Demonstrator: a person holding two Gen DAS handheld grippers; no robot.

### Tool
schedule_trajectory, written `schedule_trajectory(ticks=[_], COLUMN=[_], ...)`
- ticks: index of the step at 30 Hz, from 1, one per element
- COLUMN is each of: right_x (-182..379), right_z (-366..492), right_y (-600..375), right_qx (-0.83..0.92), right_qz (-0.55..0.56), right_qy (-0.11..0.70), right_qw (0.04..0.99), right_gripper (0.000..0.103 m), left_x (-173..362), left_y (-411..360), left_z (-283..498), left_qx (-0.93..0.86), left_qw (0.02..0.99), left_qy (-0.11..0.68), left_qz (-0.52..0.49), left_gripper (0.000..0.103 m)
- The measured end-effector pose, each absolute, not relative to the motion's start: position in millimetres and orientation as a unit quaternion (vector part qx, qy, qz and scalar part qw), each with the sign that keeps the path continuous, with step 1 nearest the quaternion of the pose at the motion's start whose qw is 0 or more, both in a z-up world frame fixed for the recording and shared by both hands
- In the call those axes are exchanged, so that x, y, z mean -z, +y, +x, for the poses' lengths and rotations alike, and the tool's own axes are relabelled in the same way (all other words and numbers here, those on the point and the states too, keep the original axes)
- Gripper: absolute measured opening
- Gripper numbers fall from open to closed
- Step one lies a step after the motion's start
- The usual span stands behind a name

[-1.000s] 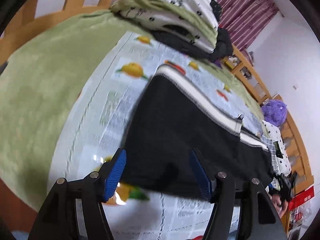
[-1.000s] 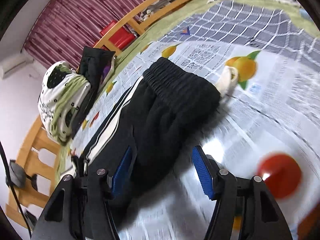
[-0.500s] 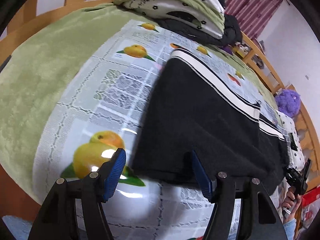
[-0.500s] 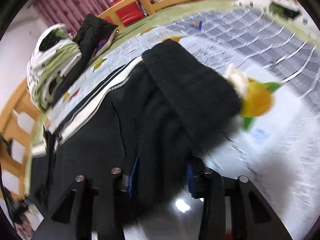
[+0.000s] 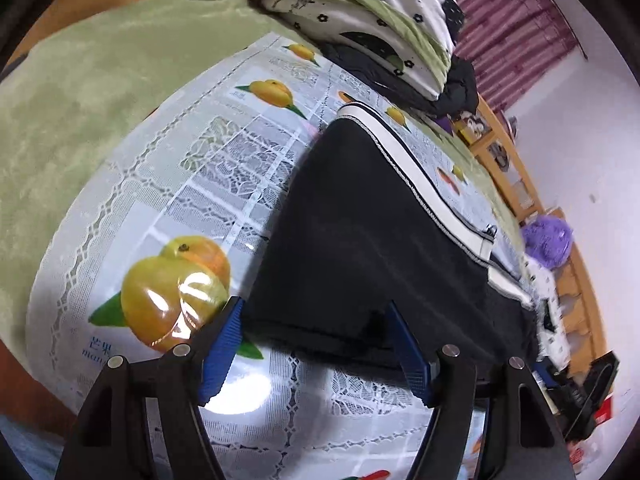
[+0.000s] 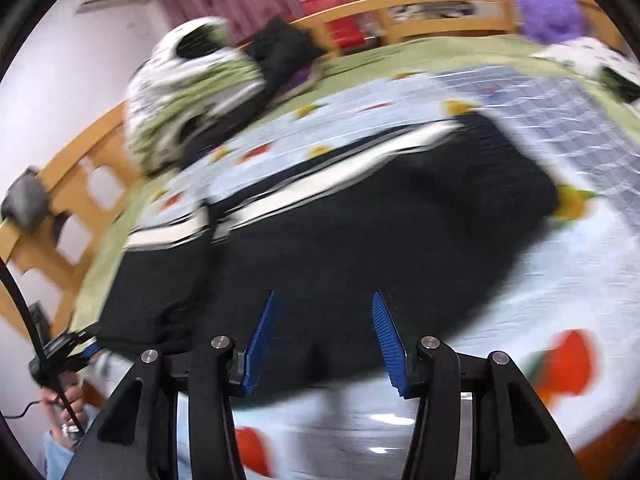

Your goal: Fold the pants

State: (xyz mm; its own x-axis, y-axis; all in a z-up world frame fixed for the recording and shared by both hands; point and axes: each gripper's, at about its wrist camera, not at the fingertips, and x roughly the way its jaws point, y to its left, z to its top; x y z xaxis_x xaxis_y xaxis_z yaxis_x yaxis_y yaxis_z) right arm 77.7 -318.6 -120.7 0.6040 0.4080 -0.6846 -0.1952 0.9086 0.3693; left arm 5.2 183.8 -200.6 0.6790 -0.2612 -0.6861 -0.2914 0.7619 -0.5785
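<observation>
Black pants (image 5: 372, 240) with a white side stripe lie flat on a fruit-print tablecloth (image 5: 192, 184). They also show in the right wrist view (image 6: 360, 224), blurred by motion. My left gripper (image 5: 314, 320) is open, its blue pads straddling the near hem of one pant end. My right gripper (image 6: 324, 312) is open over the near edge of the pants, with the waistband end to its right. Neither holds cloth.
A folded white and green quilt (image 5: 360, 12) and dark clothes (image 5: 448, 92) sit at the far side. A green blanket (image 5: 80, 92) lies under the tablecloth. A wooden bed rail (image 6: 400, 4) and a purple plush toy (image 6: 552, 8) stand behind. A grey checked cloth (image 6: 580, 112) lies at the right.
The right gripper, shut on a bunched fold half a second ago, has opened and drawn back; the pants now lie spread flat. The left gripper stayed open at the hem.
</observation>
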Motion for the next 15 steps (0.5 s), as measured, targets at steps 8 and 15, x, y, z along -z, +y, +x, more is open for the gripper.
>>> schedule_trajectory(ticks=[8, 15], right_x=[154, 166], right_z=[89, 70], right_y=[-205, -188], right_qx=[-0.242, -0.227], right_qz=[0.129, 0.073], right_qy=[0.431, 0.435], right_qw=[0.86, 0.868], right_gripper=[0.038, 0.014], left_x=[207, 211], left_y=[186, 196], left_z=[-4, 1], left_qx=[-0.011, 0.012], left_qw=[0.846, 0.834], left_qy=[0.383, 0.383], left_qz=[-0.37, -0.398], left_gripper=[0.069, 0.069])
